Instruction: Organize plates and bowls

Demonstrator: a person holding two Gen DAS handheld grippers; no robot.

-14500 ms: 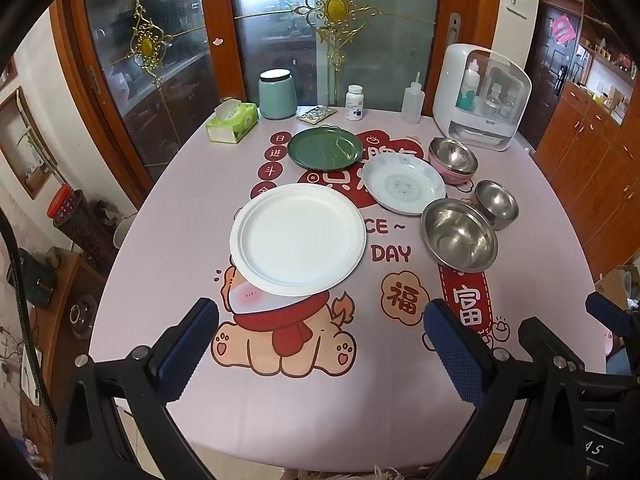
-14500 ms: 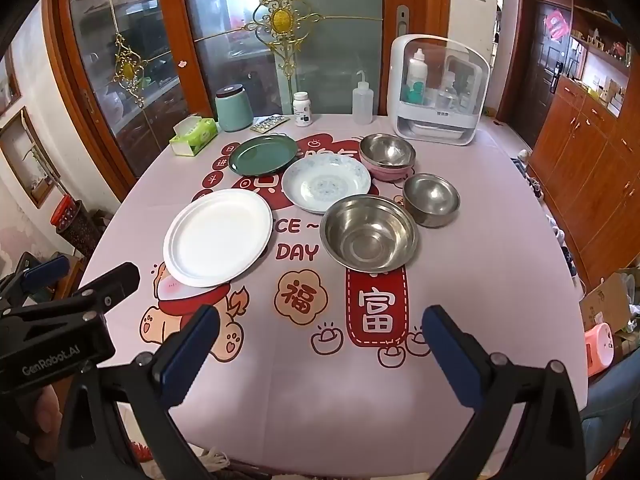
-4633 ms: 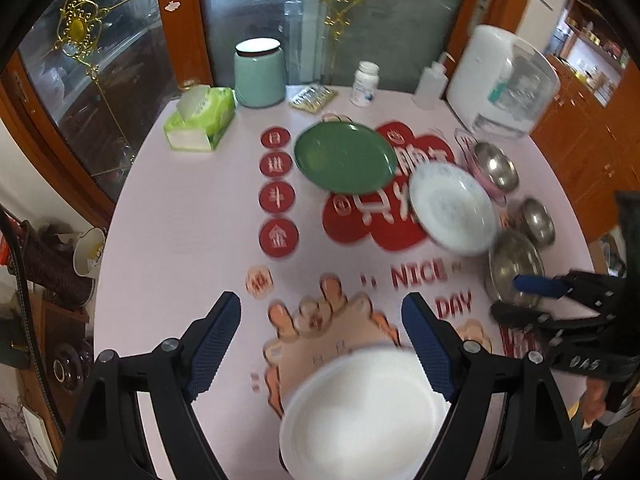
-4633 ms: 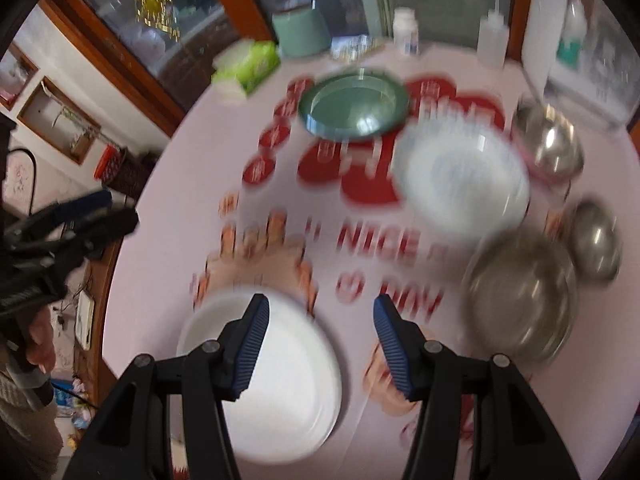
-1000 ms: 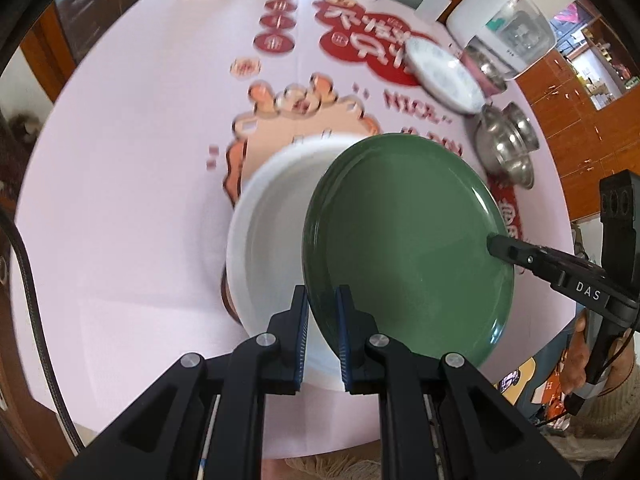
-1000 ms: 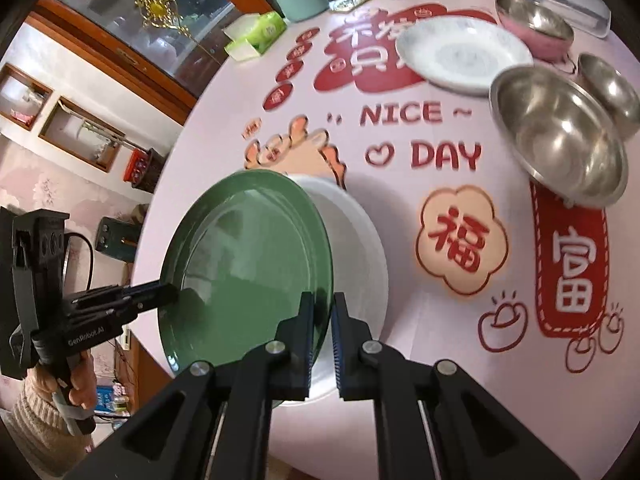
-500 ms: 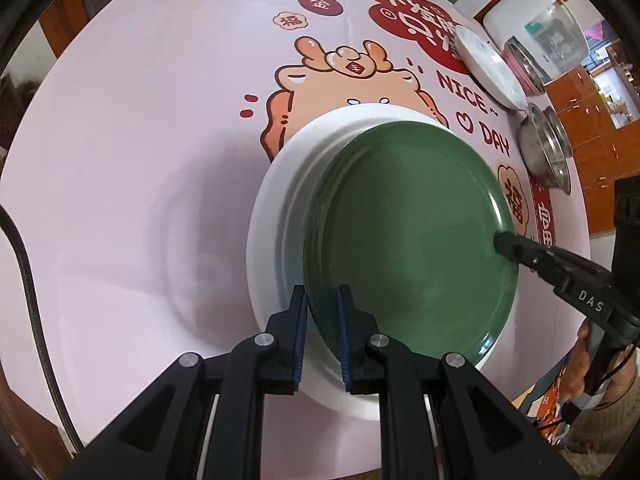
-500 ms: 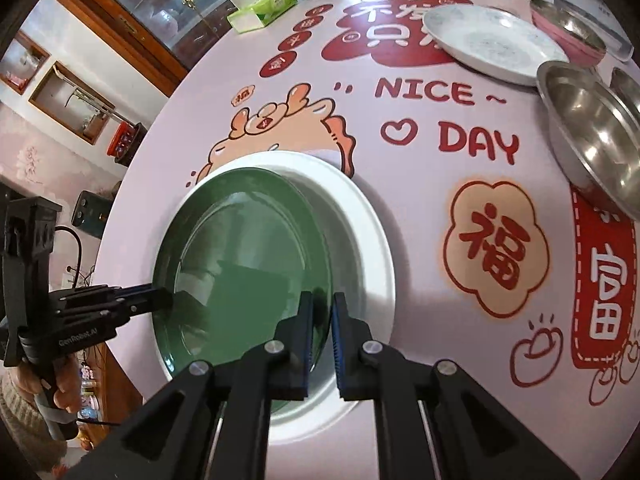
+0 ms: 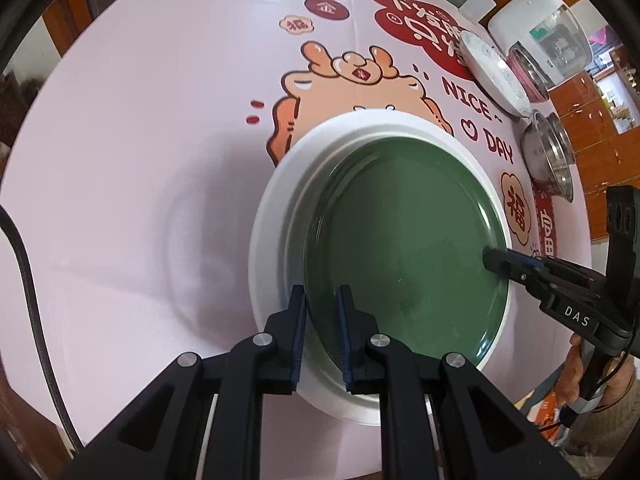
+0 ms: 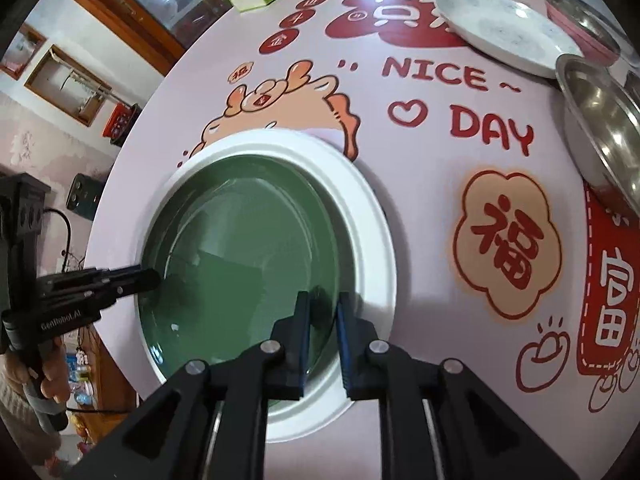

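I have the round dark green plate (image 9: 404, 236) lying flat, face up, inside the larger round white plate (image 9: 276, 208), which sits on the bench (image 9: 140, 120) near its front edge, over the cartoon print on the pink cloth. Being round, the green plate has no long axis to speak of; its rim sits nested within the white plate's rim, offset toward my right side.

My left gripper (image 9: 322, 312) is at a narrow gap, its jaws straddling the near rim of the green plate. My right gripper (image 10: 322, 320) is likewise narrow, jaws either side of the opposite rim. I cannot tell whether either pair is pressing the rim.

Further back on the bench are a white patterned plate (image 10: 504, 32) and a large steel bowl (image 10: 604, 128).
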